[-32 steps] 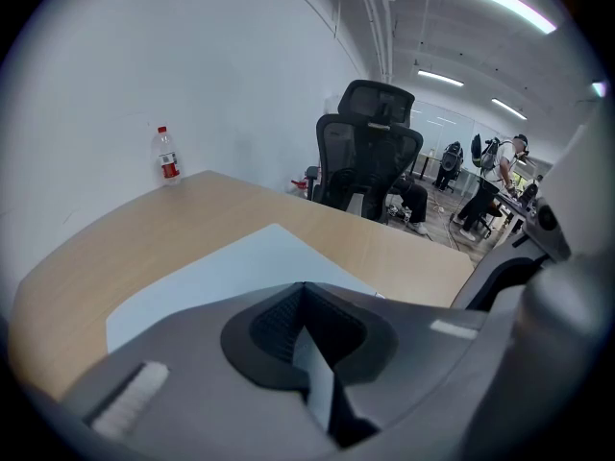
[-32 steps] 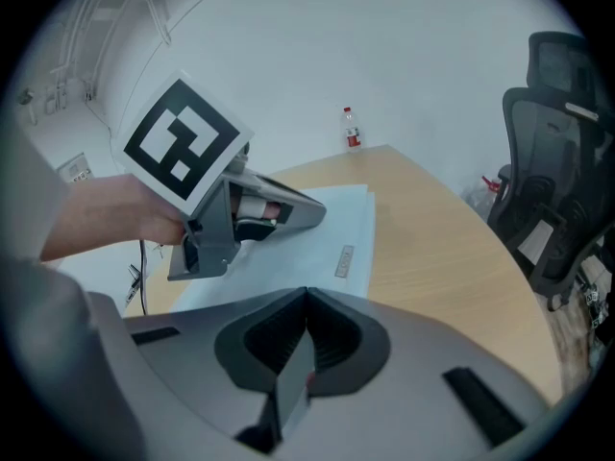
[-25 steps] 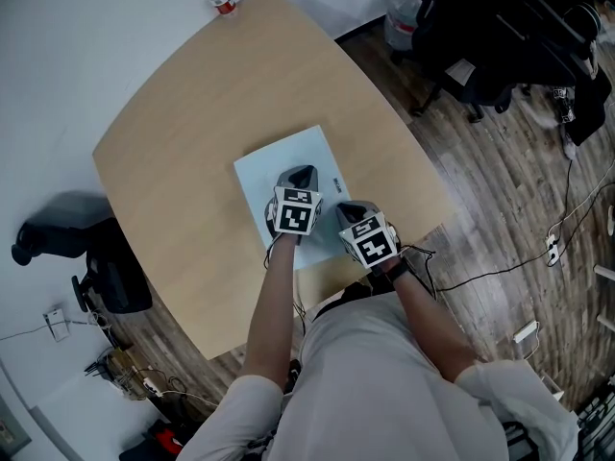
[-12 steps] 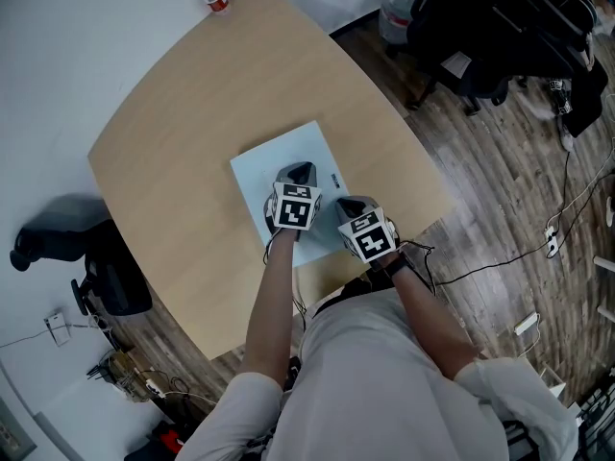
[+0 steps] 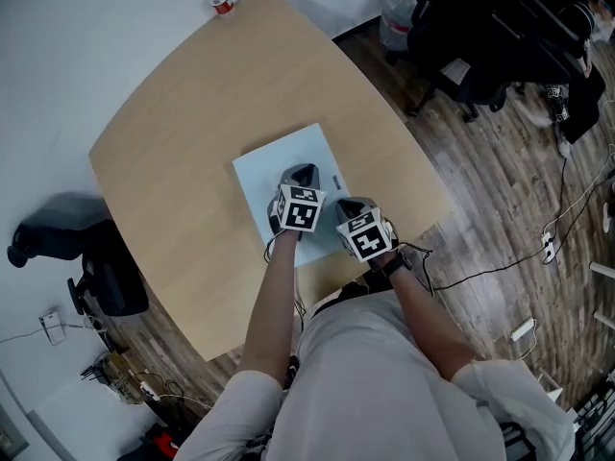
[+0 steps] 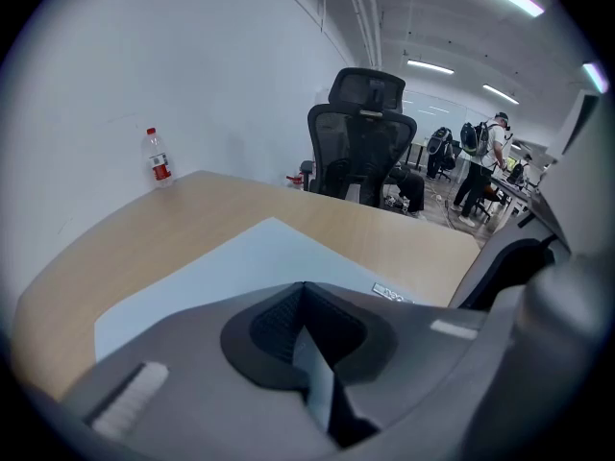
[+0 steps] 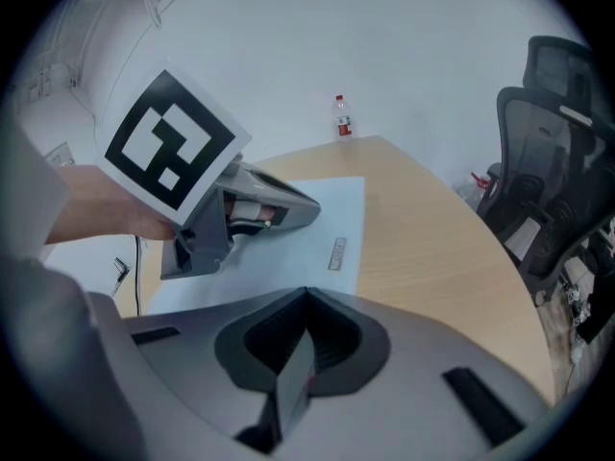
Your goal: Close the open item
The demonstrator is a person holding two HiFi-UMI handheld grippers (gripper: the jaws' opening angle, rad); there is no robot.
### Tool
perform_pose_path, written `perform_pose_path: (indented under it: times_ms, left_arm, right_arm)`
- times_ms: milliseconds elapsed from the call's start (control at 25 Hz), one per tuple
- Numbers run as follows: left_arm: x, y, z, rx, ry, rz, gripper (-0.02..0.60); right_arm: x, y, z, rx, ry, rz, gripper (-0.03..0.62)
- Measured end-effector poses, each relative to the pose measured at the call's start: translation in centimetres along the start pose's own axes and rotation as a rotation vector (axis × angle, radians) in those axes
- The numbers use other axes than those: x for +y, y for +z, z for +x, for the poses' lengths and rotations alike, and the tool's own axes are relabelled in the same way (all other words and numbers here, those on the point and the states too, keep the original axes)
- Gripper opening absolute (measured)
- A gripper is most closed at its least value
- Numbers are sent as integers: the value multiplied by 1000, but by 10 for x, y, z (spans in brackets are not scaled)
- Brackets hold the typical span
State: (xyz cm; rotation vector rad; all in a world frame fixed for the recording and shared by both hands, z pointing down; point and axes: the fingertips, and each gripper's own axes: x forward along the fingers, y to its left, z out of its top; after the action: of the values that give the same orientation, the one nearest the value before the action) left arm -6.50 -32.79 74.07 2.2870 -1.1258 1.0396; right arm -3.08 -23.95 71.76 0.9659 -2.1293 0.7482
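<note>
Head view is showing the left gripper [image 5: 304,173] and right gripper [image 5: 343,206] staying side by side over the pale blue flat item [image 5: 274,161] lying mid-bench [image 5: 192,104], barely shifting since earlier. Both are keeping their jaws pressed together, empty.

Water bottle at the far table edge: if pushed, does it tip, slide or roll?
The bottle stands upright, tall and narrow, so a high push would probably tip it; once down, its round body would likely roll. It sits close to the table edge, so it might go off. Fill level isn't readable, so weight is uncertain.
</note>
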Motion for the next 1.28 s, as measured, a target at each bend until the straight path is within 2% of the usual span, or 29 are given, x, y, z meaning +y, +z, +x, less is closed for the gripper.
perform_pose_path:
  times_ms: [200, 320, 400, 560, 840, 1080, 1280]
  left_arm:
    - [-1, 3, -1, 4, -49, -42, 6]
    - [-4, 11, -11, -11, -67, -15, 8]
    - [2, 16, -23, -32, -41, -7, 6]
    - [18, 31, -56, -111, 19, -57, 6]
    - [43, 67, -144, -337, 143, -135, 6]
    - [49, 97, -224, -485, 256, -115, 6]
    - [49, 116, -286, -575, 344, -86, 6]
  right_arm:
    - [-3, -6, 1, 24, -16, 6, 12]
    - [-7, 9, -10, -22, -44, 12, 12]
    - [-6, 27, -20, -68, -56, 2, 12]
    - [-5, 60, -46, -164, -71, -6, 12]
    - [26, 125, -103, -378, -70, -45, 12]
    - [55, 171, -151, -539, -86, -141, 12]
    - [80, 198, -179, -635, -58, -169, 12]
